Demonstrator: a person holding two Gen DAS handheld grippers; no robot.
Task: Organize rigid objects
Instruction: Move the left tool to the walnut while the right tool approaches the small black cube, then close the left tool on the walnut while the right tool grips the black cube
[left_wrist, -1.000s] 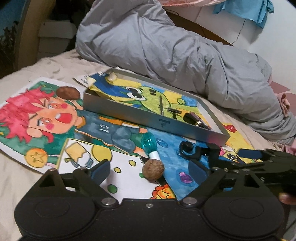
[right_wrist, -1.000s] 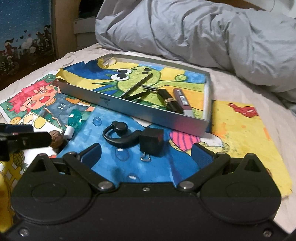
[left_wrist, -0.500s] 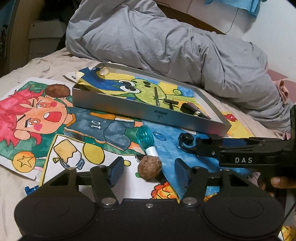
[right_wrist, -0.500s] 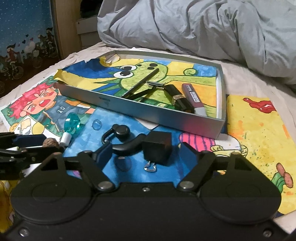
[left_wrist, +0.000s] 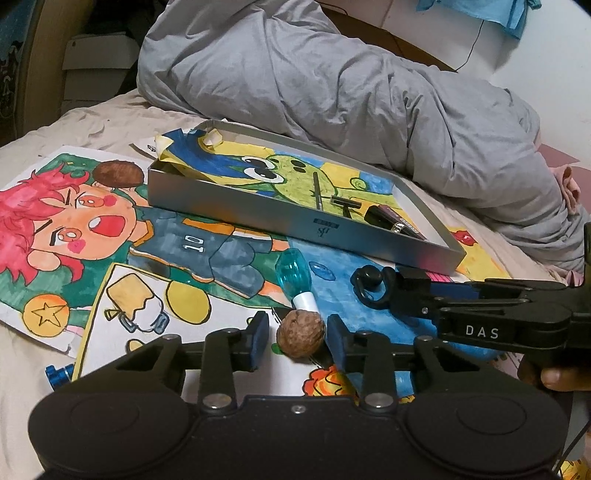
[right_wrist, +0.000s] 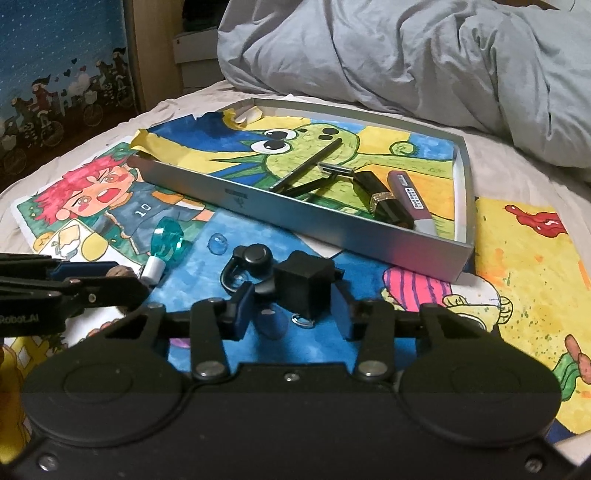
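Left gripper (left_wrist: 297, 338): partly open around the walnut (left_wrist: 301, 333), gaps either side.
Right gripper (right_wrist: 293, 308): partly open around the black cube (right_wrist: 304, 286).
Tray (right_wrist: 332, 230): behind both.

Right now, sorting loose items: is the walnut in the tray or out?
Out. The walnut lies on the drawings, between the left gripper's open fingers, short of the tray.
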